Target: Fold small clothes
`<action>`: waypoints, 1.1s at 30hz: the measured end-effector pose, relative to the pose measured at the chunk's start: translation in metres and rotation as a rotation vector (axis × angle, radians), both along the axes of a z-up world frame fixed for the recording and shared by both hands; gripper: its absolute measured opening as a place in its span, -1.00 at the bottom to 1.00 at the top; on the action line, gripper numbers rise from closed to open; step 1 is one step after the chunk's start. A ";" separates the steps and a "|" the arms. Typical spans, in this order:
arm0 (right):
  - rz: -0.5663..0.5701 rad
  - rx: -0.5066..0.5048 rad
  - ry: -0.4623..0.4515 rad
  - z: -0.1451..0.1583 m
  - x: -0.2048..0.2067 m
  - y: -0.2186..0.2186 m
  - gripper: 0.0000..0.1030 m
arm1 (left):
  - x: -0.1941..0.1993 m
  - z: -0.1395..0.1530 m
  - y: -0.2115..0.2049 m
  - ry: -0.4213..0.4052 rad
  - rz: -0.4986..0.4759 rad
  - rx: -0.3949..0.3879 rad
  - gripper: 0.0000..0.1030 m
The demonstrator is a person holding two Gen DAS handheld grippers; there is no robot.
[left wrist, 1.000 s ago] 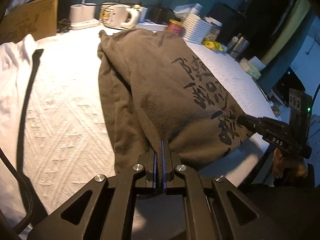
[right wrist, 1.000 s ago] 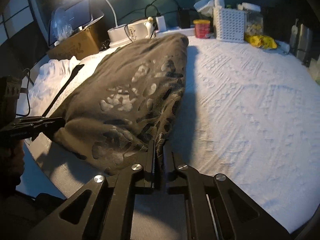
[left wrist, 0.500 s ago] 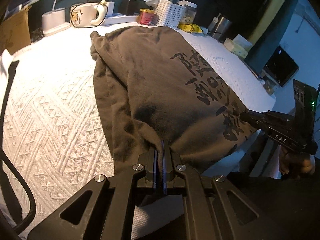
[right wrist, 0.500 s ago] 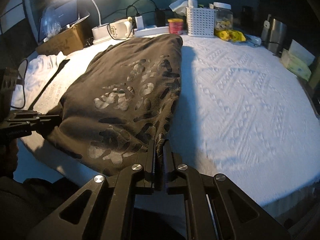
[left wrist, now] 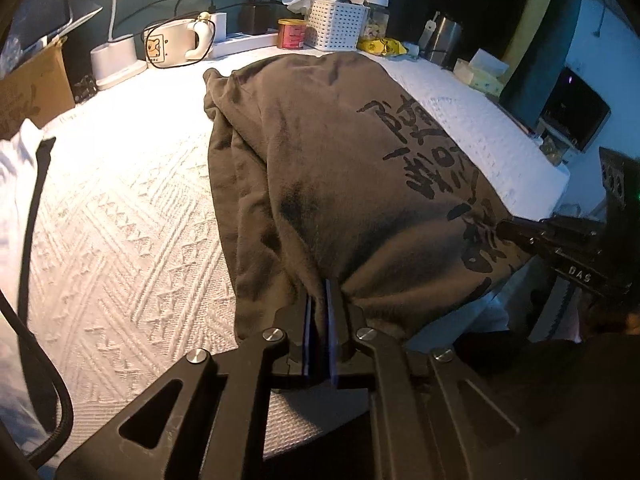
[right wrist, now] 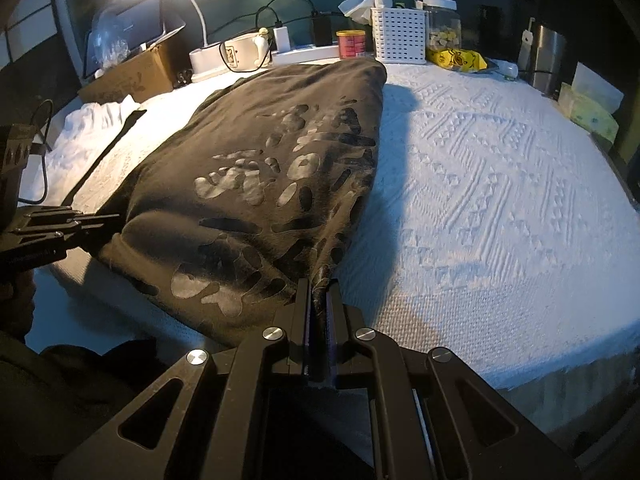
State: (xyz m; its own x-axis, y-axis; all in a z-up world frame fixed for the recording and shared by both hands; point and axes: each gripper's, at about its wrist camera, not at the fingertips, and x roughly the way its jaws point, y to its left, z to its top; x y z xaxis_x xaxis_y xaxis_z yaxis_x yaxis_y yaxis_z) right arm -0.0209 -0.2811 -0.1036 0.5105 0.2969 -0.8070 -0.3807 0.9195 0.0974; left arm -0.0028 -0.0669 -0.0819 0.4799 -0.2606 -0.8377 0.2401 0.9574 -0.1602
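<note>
Now both tongs are pinching the near hem of the brown garment [left wrist: 344,184], one at each corner, and the step in hand looks like drawing it flat along the surface [right wrist: 500,184] after a lengthwise fold. The left tongs [left wrist: 320,300] are clenched on a bunched corner of cloth, and their jaws have just been easing apart slightly with fabric between them; whether the pads are fully gripping now is hard to judge from this angle. The right tongs [right wrist: 318,300] are clamped on the opposite corner, with cloth gathered between the pads.

The garment is lying long and narrow down the middle of the surface, its far end near the white basket [right wrist: 398,38] and red tin [right wrist: 351,44], its near end overhanging the front edge. It is soft, fleecy and thick, with glossy dark printed characters across the top. The surface cover is white with a raised woven geometric pattern.

Next, the move probably calls for lifting both corners together and carrying them toward the far end, keeping the hem taut and level.
</note>
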 end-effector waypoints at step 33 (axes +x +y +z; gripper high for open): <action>-0.038 0.020 0.058 0.026 0.090 -0.019 -0.02 | 0.094 0.041 0.025 -0.058 0.179 0.044 0.29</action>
